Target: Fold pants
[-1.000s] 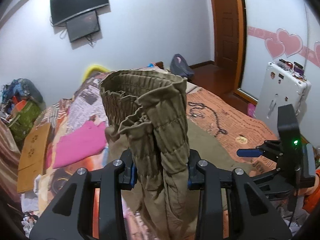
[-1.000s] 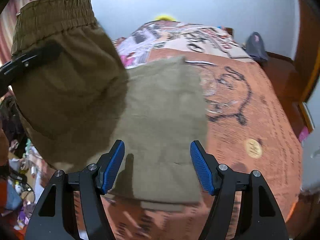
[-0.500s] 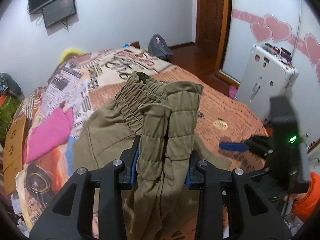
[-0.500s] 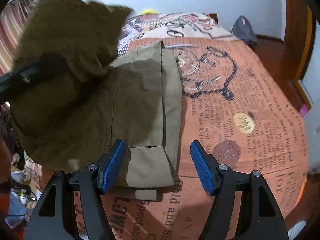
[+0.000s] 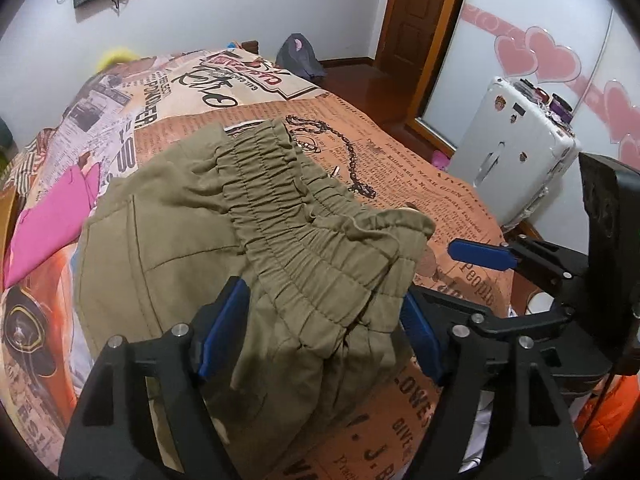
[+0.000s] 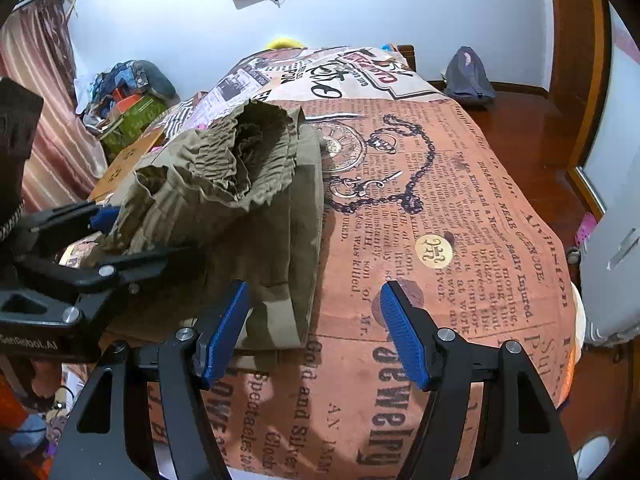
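Observation:
Olive pants (image 5: 168,216) lie folded on the newspaper-print bedspread (image 6: 440,200), their gathered elastic waistband (image 5: 288,216) laid back over the top layer. My left gripper (image 5: 320,320) straddles the near end of the waistband. Its jaws are opening, the blue pads stand off the cloth, and the fabric sags loose between them. In the right wrist view the left gripper (image 6: 132,236) shows at the pants' (image 6: 248,184) left side. My right gripper (image 6: 314,332) stands open over the bed's near edge, beside the pants' right corner, with nothing between its pads.
A pink cloth (image 5: 52,216) lies on the bed left of the pants. A white suitcase (image 5: 516,152) stands right of the bed, with a wooden door (image 5: 420,20) behind. A grey bag (image 6: 466,76) sits on the floor. Clutter (image 6: 128,88) and cardboard (image 6: 120,164) are at the left.
The left gripper came down and tipped forward, laying the raised waistband on the folded pants, and its jaws spread apart. The right gripper drifted slightly right, still open.

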Demonstrator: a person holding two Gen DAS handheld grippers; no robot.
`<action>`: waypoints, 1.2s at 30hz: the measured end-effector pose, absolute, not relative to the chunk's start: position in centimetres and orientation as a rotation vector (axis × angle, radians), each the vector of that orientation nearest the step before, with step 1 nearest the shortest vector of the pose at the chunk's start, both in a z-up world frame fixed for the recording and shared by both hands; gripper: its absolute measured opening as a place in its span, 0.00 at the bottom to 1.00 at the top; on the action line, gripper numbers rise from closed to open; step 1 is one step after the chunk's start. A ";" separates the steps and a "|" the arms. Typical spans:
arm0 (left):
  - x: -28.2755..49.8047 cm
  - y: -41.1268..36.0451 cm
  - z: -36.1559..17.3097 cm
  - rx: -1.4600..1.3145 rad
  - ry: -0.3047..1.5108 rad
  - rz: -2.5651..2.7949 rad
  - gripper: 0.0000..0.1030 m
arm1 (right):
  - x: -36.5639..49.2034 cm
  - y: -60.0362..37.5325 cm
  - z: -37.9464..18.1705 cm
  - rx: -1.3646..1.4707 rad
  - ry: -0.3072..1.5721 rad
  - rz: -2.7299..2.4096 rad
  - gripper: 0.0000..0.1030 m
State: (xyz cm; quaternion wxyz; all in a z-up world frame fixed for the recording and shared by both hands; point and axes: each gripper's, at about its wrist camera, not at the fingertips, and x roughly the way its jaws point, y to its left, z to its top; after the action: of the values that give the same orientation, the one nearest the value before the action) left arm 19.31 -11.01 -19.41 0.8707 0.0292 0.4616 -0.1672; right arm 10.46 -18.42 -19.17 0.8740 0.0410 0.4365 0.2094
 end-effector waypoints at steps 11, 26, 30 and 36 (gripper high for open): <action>17.2 -9.4 -15.2 0.019 0.880 -0.373 0.74 | 9.6 -19.7 -18.9 0.095 0.910 0.402 0.63; 23.2 3.0 -20.2 0.035 0.958 -0.082 0.82 | 9.0 -14.8 -19.8 0.051 0.945 0.531 0.67; 22.8 3.9 -23.6 0.051 0.976 -0.056 0.89 | 9.3 -13.4 -21.0 -0.006 0.947 0.522 0.67; 21.4 5.3 -24.1 0.033 0.970 -0.023 0.90 | 11.8 -14.0 -21.6 0.009 0.964 0.502 0.67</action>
State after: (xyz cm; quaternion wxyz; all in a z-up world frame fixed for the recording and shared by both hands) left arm 21.44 5.34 -24.13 0.8845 0.0157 0.4662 -0.0110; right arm 11.84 -14.05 -21.59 0.8559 0.0041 0.4588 0.2386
